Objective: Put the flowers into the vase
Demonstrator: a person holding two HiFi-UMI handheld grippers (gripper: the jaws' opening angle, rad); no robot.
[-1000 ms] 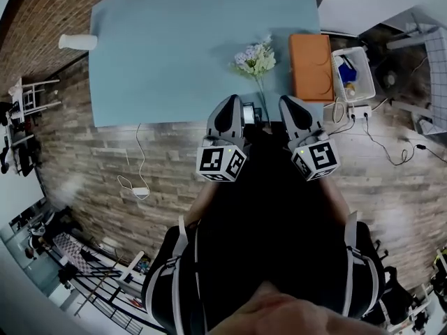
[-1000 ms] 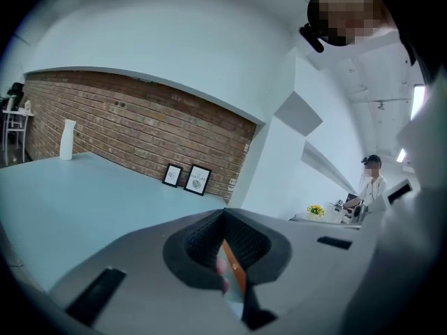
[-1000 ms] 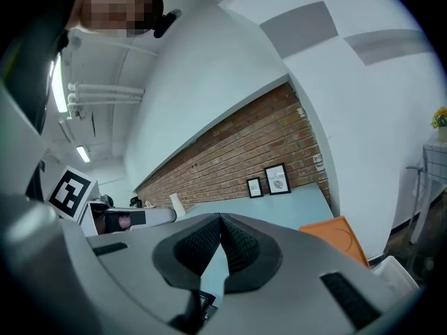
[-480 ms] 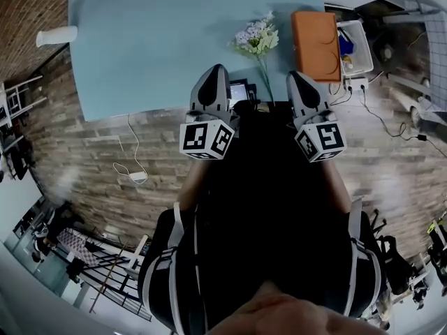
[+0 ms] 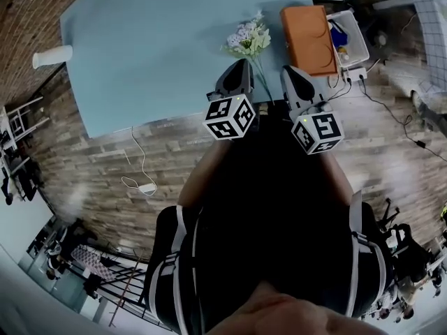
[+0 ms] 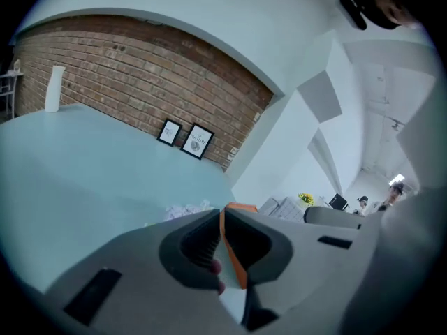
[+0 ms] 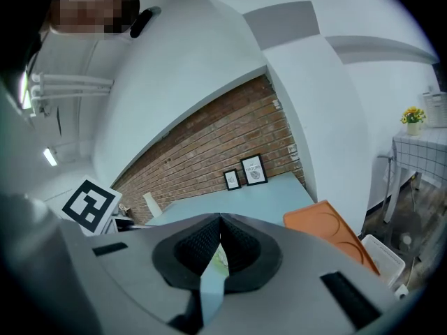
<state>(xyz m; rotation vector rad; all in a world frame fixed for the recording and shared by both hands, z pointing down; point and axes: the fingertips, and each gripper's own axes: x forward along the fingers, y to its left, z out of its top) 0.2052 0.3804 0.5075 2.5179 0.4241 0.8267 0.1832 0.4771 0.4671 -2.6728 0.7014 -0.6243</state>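
A bunch of pale flowers (image 5: 248,39) lies on the light-blue table (image 5: 154,40), its stem pointing to the near edge. The white vase (image 5: 52,56) stands far off at the table's left corner, seen small in the left gripper view as well (image 6: 54,88). My left gripper (image 5: 241,67) hangs over the near table edge just beside the stem, jaws shut and empty (image 6: 221,211); the flower heads (image 6: 185,210) peek over its left jaw. My right gripper (image 5: 290,74) is to the right of the stem, jaws shut with nothing held (image 7: 220,218).
An orange tray (image 5: 307,39) lies on the table's right end (image 7: 328,229). A white bin (image 5: 348,33) with small items, a power strip and cables are on the brick-patterned floor to the right. A white cable (image 5: 143,180) trails on the floor at left.
My left gripper has swung right and forward, ending closer to the flower stem. The right gripper has hardly moved. Both stay shut.
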